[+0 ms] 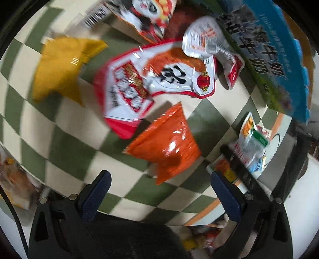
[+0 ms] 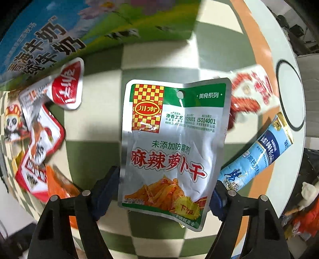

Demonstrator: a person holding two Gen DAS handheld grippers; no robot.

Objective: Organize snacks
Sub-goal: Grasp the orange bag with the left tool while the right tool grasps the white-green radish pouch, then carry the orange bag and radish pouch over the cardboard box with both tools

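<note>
Here, the silver foil snack pouch with a green header and a red-and-yellow chequered logo (image 2: 175,143) lies between the two dark blue padded fingers (image 2: 105,191) of the right gripper (image 2: 161,195), which points down at the green-and-cream chequered tablecloth (image 2: 95,127); both pads meet the pouch's side edges, so the gripper is clamped on it. To its right lie a light blue stick sachet (image 2: 257,157) and a blurred red-and-white packet (image 2: 253,93), near the cloth's orange border. To its left lie a small silver pouch with a red label (image 2: 65,87) and a red-bordered white packet (image 2: 39,151), beside a large blue-and-green printed carton (image 2: 59,33). In the left wrist view, the left gripper (image 1: 159,187) stands with its jaws wide apart and nothing between them, just above a glossy orange packet (image 1: 169,143). Beyond it lie a red-and-white packet with a large black character (image 1: 155,79), a mustard-yellow packet (image 1: 59,67) and a panda-printed packet (image 1: 147,14). The silver pouch appears again at the right edge (image 1: 253,137), with the right gripper's dark finger beside it.
</note>
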